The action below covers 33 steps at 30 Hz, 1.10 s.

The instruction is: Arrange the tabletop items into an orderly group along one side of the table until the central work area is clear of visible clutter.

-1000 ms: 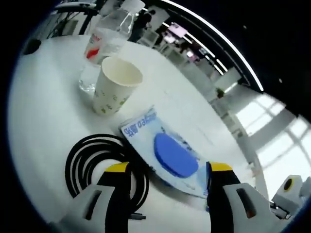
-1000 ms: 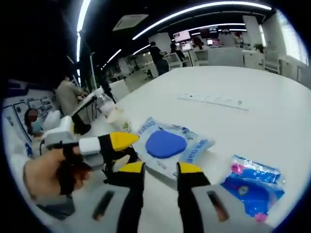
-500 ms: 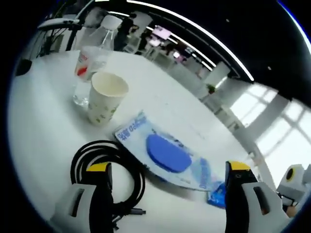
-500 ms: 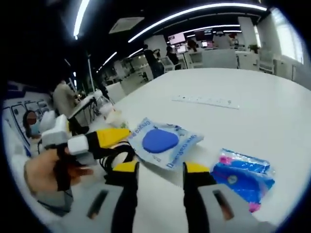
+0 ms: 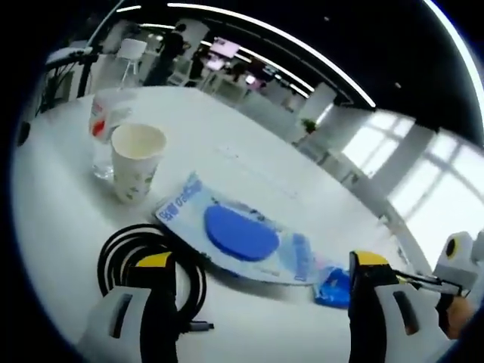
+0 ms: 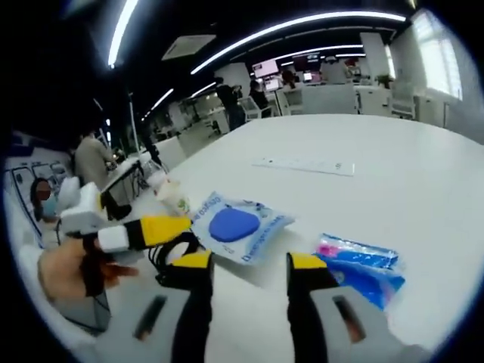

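My left claw, jaws wider than a second before, hid part of the coiled black cable. The flat blue-disc plastic packet lay between them; my right claw stood released.

Table: smooth white top with a slight sheen. Cup: matt paper, printed outside, plain cream inside. Bottle: clear plastic with a glossy label. Cable: black, smooth sheath (rubber or plastic, cannot tell). Pouch: glossy blue-and-white plastic film. Small packet: shiny, crinkled blue and pink film.
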Motion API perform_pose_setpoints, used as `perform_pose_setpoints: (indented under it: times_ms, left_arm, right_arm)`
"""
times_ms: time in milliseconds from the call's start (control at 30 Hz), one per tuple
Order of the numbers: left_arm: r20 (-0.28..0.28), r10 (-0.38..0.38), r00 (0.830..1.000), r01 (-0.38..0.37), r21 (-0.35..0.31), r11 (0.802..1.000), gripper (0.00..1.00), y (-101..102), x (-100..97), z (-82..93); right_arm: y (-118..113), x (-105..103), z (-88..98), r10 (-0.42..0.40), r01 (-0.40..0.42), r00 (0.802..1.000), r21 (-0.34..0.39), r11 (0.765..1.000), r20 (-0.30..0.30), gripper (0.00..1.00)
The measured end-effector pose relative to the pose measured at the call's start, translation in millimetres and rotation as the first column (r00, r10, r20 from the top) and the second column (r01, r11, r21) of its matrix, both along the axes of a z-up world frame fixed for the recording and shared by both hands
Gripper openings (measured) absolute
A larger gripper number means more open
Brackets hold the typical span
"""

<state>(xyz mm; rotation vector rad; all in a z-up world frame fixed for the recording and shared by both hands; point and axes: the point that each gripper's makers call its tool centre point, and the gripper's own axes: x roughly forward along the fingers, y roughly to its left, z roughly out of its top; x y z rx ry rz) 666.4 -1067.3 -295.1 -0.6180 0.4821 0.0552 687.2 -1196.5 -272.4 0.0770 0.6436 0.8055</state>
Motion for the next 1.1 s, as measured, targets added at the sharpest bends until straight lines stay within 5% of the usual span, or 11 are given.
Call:
perform_pose_setpoints:
  times_ms: [300,800,1100]
  left_arm:
    - [-0.024,-0.177,0.984,0.178,0.136,0.974,0.89,-27.5,5.0,2.9]
    - [-0.059,-0.383,0.922,0.387,0.182,0.904,0.84,-86.2,12.6,9.1]
    - [-0.074,-0.419,0.905,0.426,0.176,0.888,0.8,-99.0,15.9,7.4]
  right_arm:
    - [-30.7,4.6,0.0,-0.074,0.074,0.997,-0.002,0.997,-0.004,0.36]
    - [-87.4,12.3,-4.2,-0.22,0.22,0.975,0.0,0.976,-0.021,0.36]
    - [-103.1,14.4,-9.0,-0.268,0.269,0.962,0.0,0.963,-0.042,0.36]
